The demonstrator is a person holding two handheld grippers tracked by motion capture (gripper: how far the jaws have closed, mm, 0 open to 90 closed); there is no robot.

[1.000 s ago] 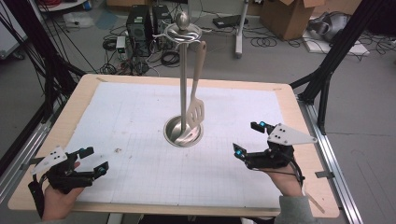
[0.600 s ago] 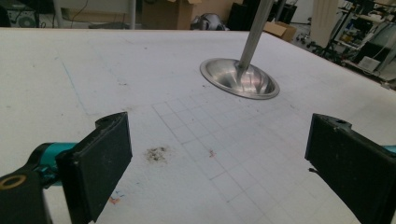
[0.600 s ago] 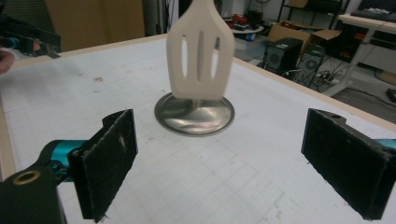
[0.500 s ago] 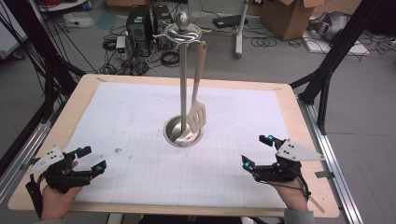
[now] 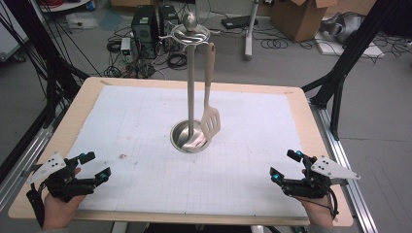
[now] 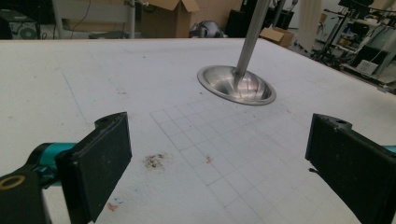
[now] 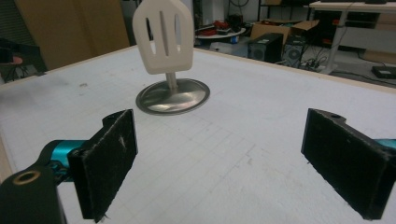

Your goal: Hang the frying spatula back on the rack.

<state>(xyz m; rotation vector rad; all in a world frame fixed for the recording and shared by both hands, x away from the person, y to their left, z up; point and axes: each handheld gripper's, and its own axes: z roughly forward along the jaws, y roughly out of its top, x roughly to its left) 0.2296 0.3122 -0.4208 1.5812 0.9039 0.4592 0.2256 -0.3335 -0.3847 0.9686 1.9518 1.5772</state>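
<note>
A steel utensil stand (image 5: 190,82) rises from its round dish base (image 5: 187,137) at the middle of the white gridded mat (image 5: 145,126). A cream slotted spatula (image 5: 210,121) hangs from the stand's top hook, blade down beside the base; its blade (image 7: 162,35) also faces the right gripper view. My left gripper (image 5: 95,166) rests open near the front left corner, jaws wide with bare mat between them. My right gripper (image 5: 284,165) is open near the front right corner, nothing between its jaws. The stand's base (image 6: 236,84) lies ahead in the left gripper view.
The wooden table's (image 5: 311,126) edge frames the mat. A small dark smudge (image 5: 122,156) marks the mat near the left gripper, seen too as a stain (image 6: 155,160). Beyond the table are a computer tower (image 5: 145,22), cables and cardboard boxes (image 5: 299,17) on the floor.
My right gripper has drawn back toward the front right corner of the table. The hanging spatula has swung slightly rightward. The left gripper has barely moved.
</note>
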